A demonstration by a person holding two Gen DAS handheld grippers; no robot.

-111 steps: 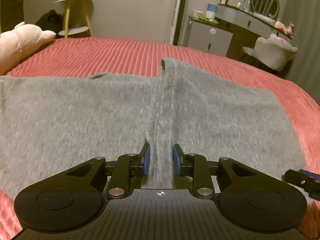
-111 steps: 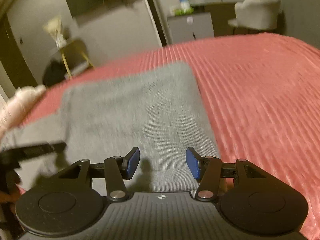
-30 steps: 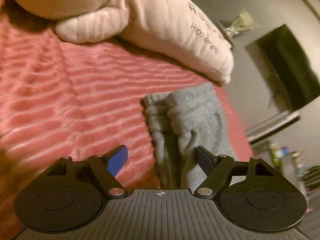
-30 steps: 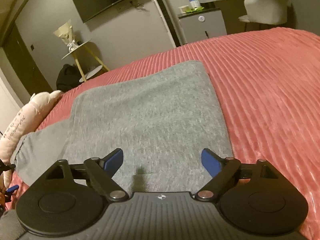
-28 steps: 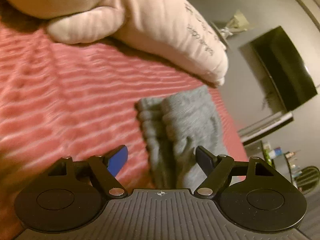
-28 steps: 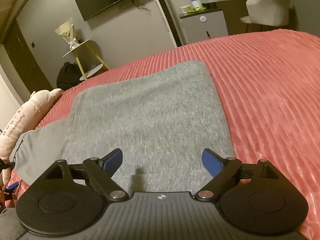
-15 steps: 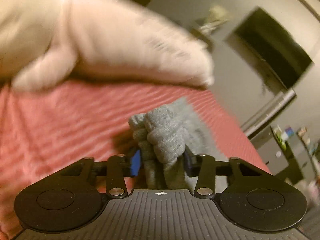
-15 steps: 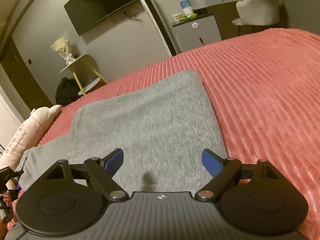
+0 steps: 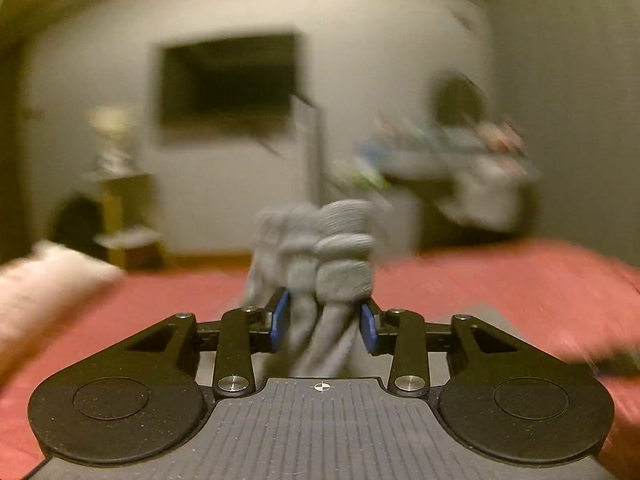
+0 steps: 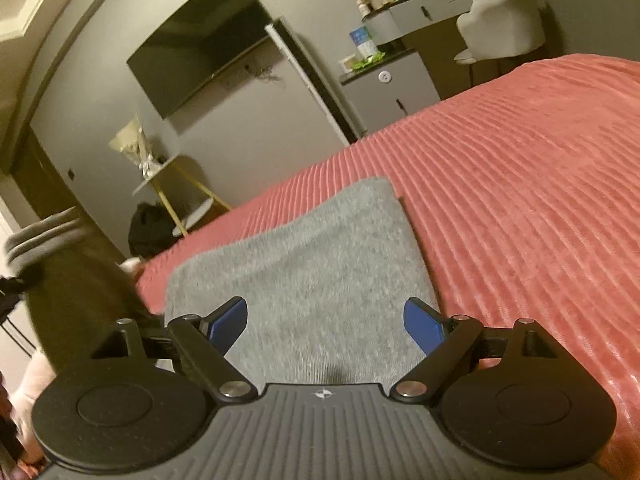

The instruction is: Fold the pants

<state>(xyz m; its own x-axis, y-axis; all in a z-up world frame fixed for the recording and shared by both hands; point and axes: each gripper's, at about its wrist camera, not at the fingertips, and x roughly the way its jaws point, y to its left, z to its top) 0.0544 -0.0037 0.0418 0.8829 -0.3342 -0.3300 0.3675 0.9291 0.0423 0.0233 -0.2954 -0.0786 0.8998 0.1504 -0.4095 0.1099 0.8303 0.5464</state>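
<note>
The grey pants (image 10: 312,264) lie folded on the red bedspread (image 10: 520,208). My left gripper (image 9: 324,320) is shut on the bunched ribbed cuff end (image 9: 332,252) of the pants and holds it up above the bed; the view is blurred. In the right wrist view that lifted end (image 10: 36,240) shows at the far left, with the fabric hanging dark below it. My right gripper (image 10: 326,320) is open and empty, low over the near edge of the folded pants.
A pink plush pillow (image 9: 44,280) lies at the bed's left side. Beyond the bed stand a yellow-legged side table (image 10: 176,184), a wall TV (image 10: 200,40), a grey cabinet (image 10: 388,92) and a dresser with a white chair (image 10: 500,24).
My left gripper closed on the cuff end of the pants and lifted it off the bed, swinging round toward the room. My right gripper stayed open over the folded part.
</note>
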